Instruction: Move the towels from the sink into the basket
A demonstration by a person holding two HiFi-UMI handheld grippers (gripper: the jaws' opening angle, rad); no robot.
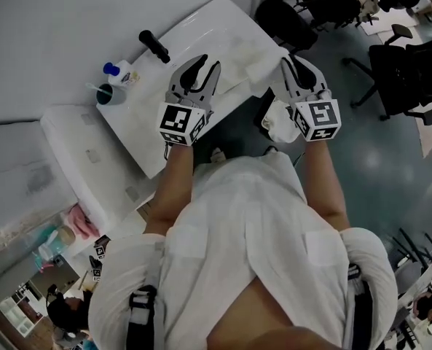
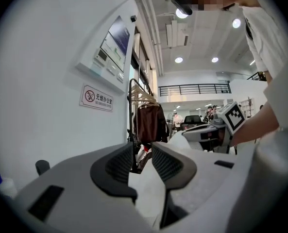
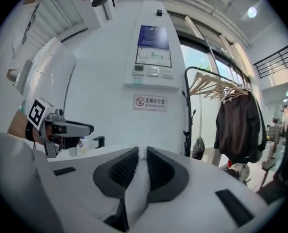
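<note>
The white sink [image 1: 201, 28] runs along the wall at the top of the head view, with a pale towel [image 1: 261, 69] lying on its right end. My right gripper [image 1: 292, 65] is raised over that end and shut on a white towel [image 1: 277, 122], which hangs below it. In the right gripper view the towel [image 3: 136, 193] is pinched between the dark pads of my right gripper [image 3: 138, 154]. My left gripper [image 1: 201, 70] hovers level over the sink's front, and in its own view the left gripper [image 2: 143, 152] is open with nothing between the jaws. I cannot make out a basket.
A black faucet [image 1: 155, 46], a cup [image 1: 110, 93] and a blue-capped bottle [image 1: 121, 70] stand at the sink's back left. Office chairs [image 1: 398, 64] are on the floor to the right. A rack with a brown jacket [image 3: 241, 123] stands beyond the sink.
</note>
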